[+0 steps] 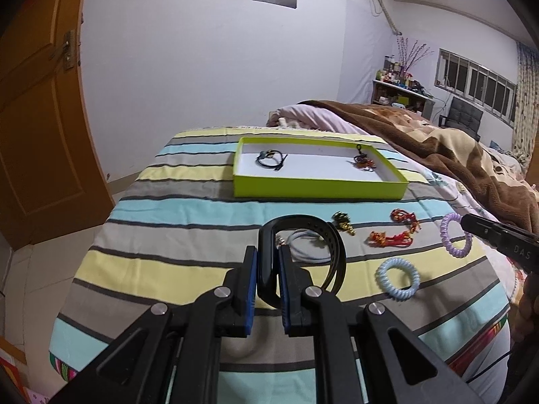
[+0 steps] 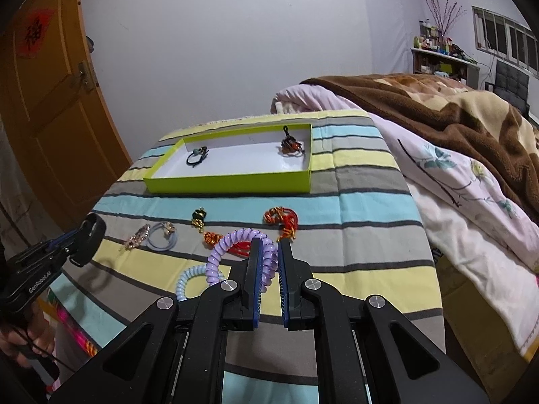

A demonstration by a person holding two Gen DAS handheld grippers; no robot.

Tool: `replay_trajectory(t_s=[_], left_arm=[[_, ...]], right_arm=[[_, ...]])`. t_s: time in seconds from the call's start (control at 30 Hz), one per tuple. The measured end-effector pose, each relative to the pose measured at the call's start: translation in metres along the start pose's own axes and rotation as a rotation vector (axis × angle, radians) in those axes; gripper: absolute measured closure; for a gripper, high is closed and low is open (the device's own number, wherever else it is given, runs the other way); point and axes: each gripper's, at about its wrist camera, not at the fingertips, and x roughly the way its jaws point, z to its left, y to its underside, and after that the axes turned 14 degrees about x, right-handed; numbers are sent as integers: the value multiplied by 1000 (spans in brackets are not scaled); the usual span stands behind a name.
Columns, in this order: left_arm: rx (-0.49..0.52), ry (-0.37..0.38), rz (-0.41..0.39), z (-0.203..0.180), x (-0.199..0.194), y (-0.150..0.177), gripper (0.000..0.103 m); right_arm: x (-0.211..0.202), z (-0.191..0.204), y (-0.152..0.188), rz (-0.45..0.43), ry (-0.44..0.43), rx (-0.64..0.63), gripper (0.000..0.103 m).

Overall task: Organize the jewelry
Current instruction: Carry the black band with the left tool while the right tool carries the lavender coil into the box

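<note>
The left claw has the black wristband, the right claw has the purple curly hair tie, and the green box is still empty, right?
Not empty. The right wrist view shows the green box already holds a dark hair tie and a red-black charm. The rest is right: left gripper wristband, right gripper purple tie.

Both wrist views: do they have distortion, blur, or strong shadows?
Left wrist view: strong fisheye bending, the door curves and the corners go dark; the green box is sharp, with soft indoor light. Right wrist view: same bending; the left gripper casts a soft shadow on the striped cloth; no clear motion blur.
</note>
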Motion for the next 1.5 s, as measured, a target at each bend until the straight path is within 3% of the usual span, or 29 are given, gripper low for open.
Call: replay_trajectory(t_s=[0.43, 1.03, 1.5], left_arm=[[36, 7, -26, -4, 20, -31, 90], [62, -22, -34, 14, 72, -79, 90], [54, -39, 54, 31, 135, -93, 90]], right_arm=[[14, 19, -21, -28, -23, -52, 94], [66, 27, -69, -49, -5, -88, 94], [129, 16, -97, 6, 50, -80, 94]])
